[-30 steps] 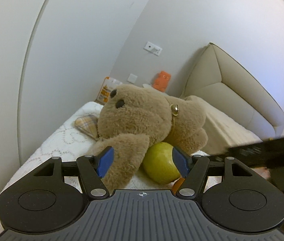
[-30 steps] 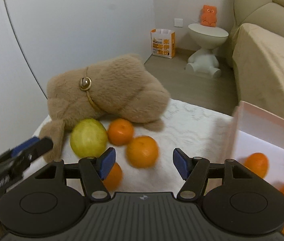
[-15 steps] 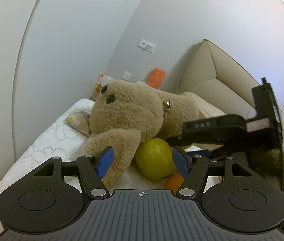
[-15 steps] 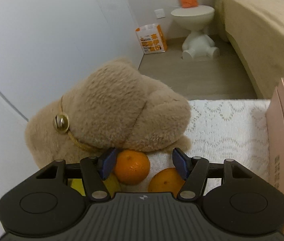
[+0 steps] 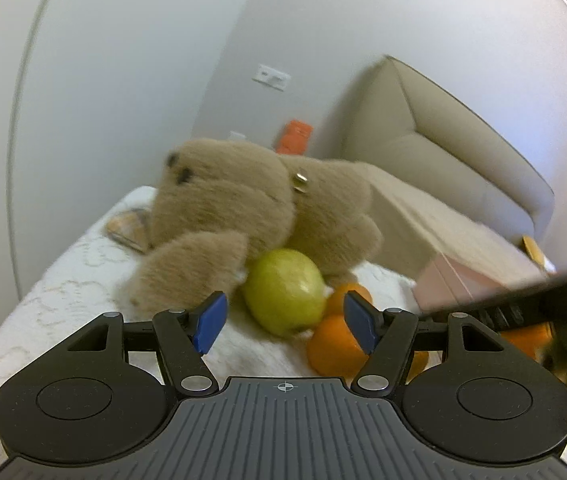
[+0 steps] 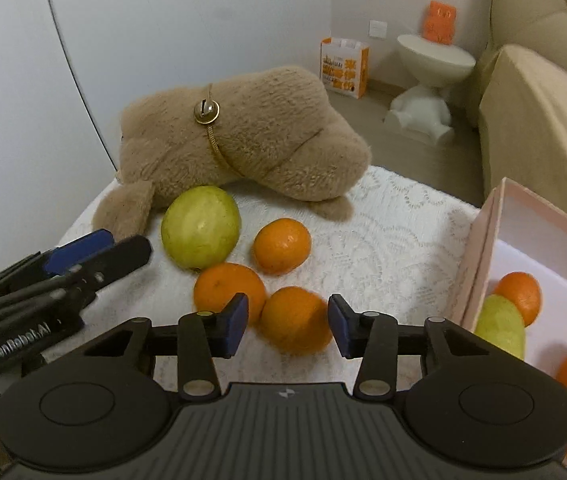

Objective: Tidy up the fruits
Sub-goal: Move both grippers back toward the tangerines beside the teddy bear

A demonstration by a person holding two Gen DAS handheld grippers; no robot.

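Where lace cloth (image 6: 383, 232) covers table, sofa (image 6: 543, 92) beside.

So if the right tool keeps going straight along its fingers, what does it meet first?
Most likely the nearest orange, which sits on the white cloth between the open right tool's fingers. Depth is unclear, but nothing else shows in front of it.

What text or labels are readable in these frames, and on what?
"GenRobot.AI": white lettering on the left gripper body, seen from the right wrist view.
Orange paper bag on the floor: printed characters, too blurred to read.
Orange figure on the white side table: markings too small to read.
Left wrist view: nothing legible.
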